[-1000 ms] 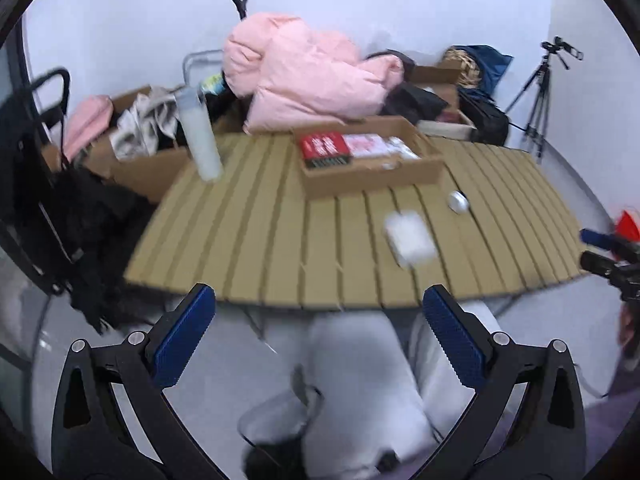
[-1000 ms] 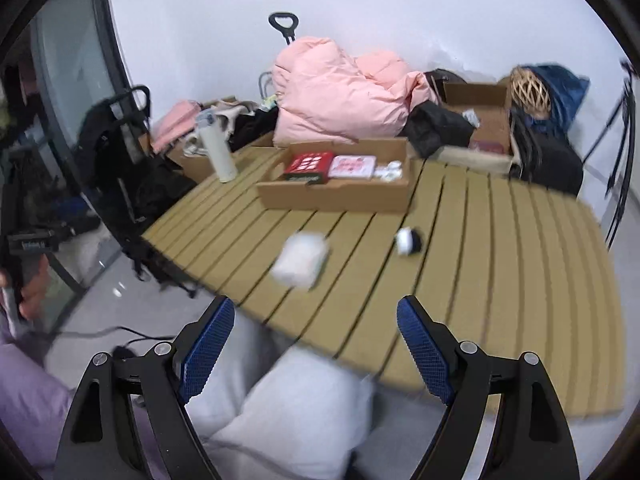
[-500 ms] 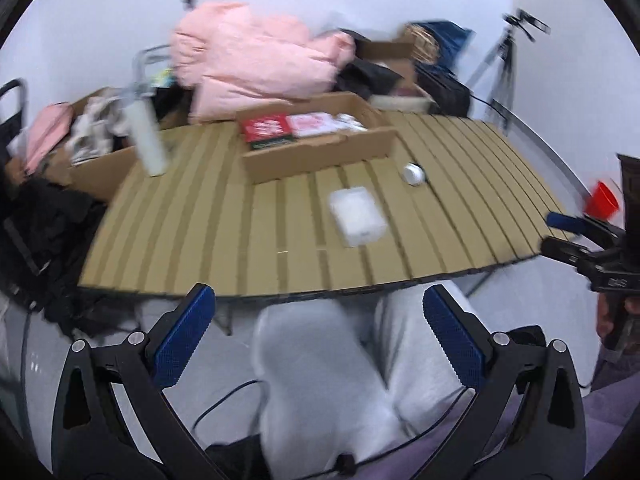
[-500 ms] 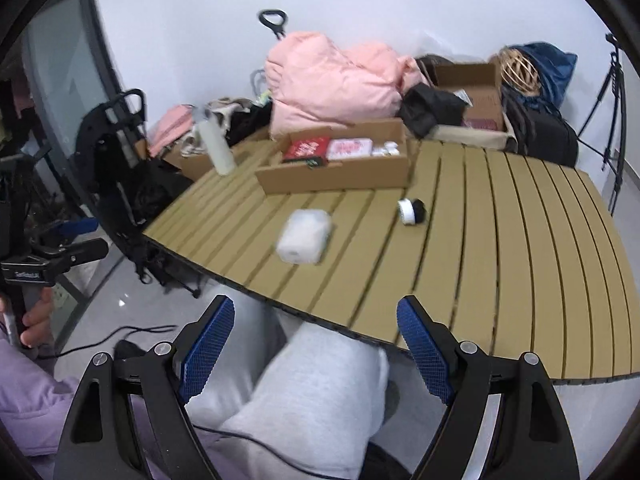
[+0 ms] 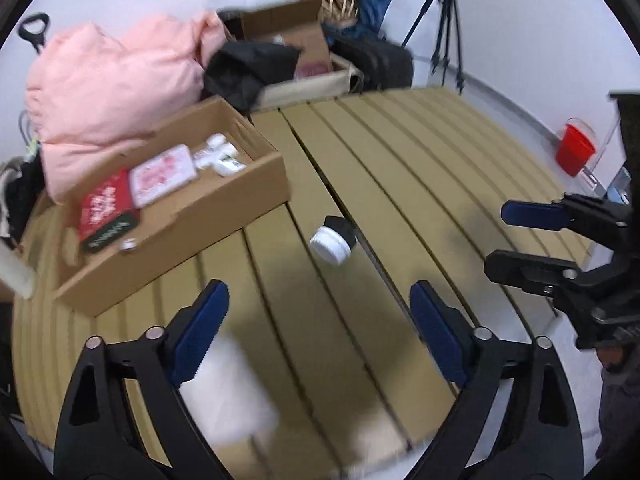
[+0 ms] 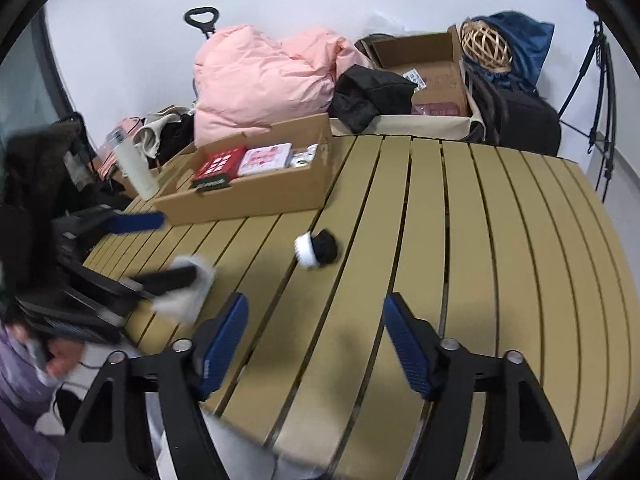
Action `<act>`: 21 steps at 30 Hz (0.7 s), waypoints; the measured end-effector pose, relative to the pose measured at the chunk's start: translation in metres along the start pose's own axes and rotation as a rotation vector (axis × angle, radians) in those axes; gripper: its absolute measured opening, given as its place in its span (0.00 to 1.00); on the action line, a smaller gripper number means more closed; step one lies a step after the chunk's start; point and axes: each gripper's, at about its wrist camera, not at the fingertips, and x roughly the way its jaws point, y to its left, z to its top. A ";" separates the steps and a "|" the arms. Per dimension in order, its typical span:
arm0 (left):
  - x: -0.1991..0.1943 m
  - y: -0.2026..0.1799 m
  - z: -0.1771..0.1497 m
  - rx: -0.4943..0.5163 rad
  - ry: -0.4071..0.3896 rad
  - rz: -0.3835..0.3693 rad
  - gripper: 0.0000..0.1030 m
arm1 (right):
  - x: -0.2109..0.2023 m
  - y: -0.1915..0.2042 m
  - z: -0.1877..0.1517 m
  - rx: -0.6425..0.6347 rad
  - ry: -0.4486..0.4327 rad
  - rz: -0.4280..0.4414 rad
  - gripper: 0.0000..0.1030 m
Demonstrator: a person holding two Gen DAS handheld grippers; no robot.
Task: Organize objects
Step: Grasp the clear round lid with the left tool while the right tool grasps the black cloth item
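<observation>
A small black jar with a white lid (image 5: 333, 241) lies on its side on the slatted table (image 5: 420, 184); it also shows in the right wrist view (image 6: 317, 249). A white box (image 5: 226, 392) lies near the table's front edge, under my left gripper (image 5: 318, 332), which is open and empty. In the right wrist view the left gripper (image 6: 160, 246) hangs over the white box (image 6: 184, 292). A shallow cardboard box (image 5: 172, 216) holds a red box, a pink box and white bottles. My right gripper (image 6: 316, 344) is open and empty over the table's front edge.
A pink jacket (image 6: 260, 76) and a black bag (image 6: 372, 94) lie behind the cardboard box. A white bottle (image 6: 134, 162) stands at the table's left corner. Another open carton (image 6: 428, 68), a tripod (image 5: 444, 24) and a red bucket (image 5: 574, 152) stand beyond the table.
Both grippers have moved forward over the table. The left gripper has swung right and come down over the white box. Both stay open.
</observation>
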 end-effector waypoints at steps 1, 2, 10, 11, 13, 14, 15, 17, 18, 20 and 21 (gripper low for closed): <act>0.018 0.001 0.005 -0.010 0.022 -0.005 0.76 | 0.013 -0.007 0.008 0.002 0.004 0.014 0.61; 0.032 0.004 0.009 -0.027 0.036 -0.009 0.72 | 0.023 -0.012 0.013 0.005 0.006 0.028 0.59; 0.088 0.015 0.006 -0.160 0.099 -0.064 0.48 | 0.112 -0.029 0.043 0.001 0.076 0.101 0.51; 0.090 0.016 0.004 -0.166 0.112 -0.057 0.39 | 0.119 -0.028 0.043 -0.003 0.084 0.116 0.51; 0.091 0.025 0.001 -0.211 0.133 -0.048 0.36 | 0.135 -0.024 0.042 -0.008 0.106 0.136 0.51; 0.090 0.029 -0.002 -0.225 0.136 -0.051 0.37 | 0.140 -0.024 0.041 -0.009 0.113 0.136 0.50; 0.087 0.031 -0.006 -0.231 0.135 -0.060 0.37 | 0.143 -0.024 0.040 -0.005 0.117 0.140 0.50; 0.080 0.036 -0.011 -0.237 0.117 -0.044 0.37 | 0.145 -0.024 0.037 -0.006 0.113 0.146 0.50; 0.078 0.037 -0.012 -0.234 0.110 -0.039 0.37 | 0.145 -0.024 0.036 -0.012 0.108 0.145 0.50; 0.079 0.038 -0.012 -0.228 0.098 -0.033 0.35 | 0.146 -0.022 0.036 -0.015 0.106 0.161 0.48; 0.080 0.038 -0.011 -0.227 0.097 -0.033 0.35 | 0.147 -0.022 0.036 -0.010 0.109 0.163 0.45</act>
